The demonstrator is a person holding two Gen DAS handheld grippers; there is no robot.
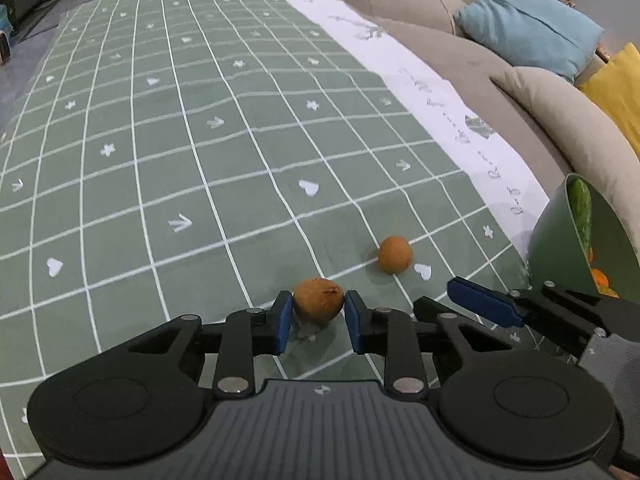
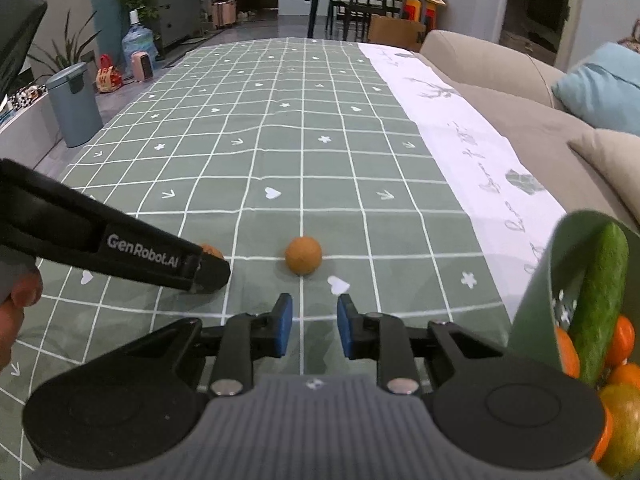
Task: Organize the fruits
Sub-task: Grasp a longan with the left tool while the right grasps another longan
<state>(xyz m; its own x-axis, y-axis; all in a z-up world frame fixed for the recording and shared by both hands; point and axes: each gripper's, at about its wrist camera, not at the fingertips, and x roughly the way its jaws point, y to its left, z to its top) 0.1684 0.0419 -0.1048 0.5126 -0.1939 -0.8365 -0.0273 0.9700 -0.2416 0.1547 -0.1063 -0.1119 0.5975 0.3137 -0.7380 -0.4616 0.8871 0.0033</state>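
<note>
Fruits are being gathered from a green checked tablecloth (image 1: pixel 160 140) into a green bowl (image 1: pixel 556 240). A small brown fruit (image 1: pixel 318 300) sits on the cloth directly between the blue pads of the left gripper (image 1: pixel 316 316), whose jaws are narrowed around it; the pads look to be touching its sides or very nearly so, and no lift is visible. A second, rounder brown fruit (image 2: pixel 303 255) lies a little ahead of the right gripper (image 2: pixel 314 326), which is partly open and holds nothing. The bowl stands to the right of both grippers, holding a cucumber (image 2: pixel 600 300) and oranges (image 2: pixel 626 340). The pickup step appears to be in hand. Next, the left gripper would need a firm squeeze, a lift, and a carry rightward over the bowl.
</note>
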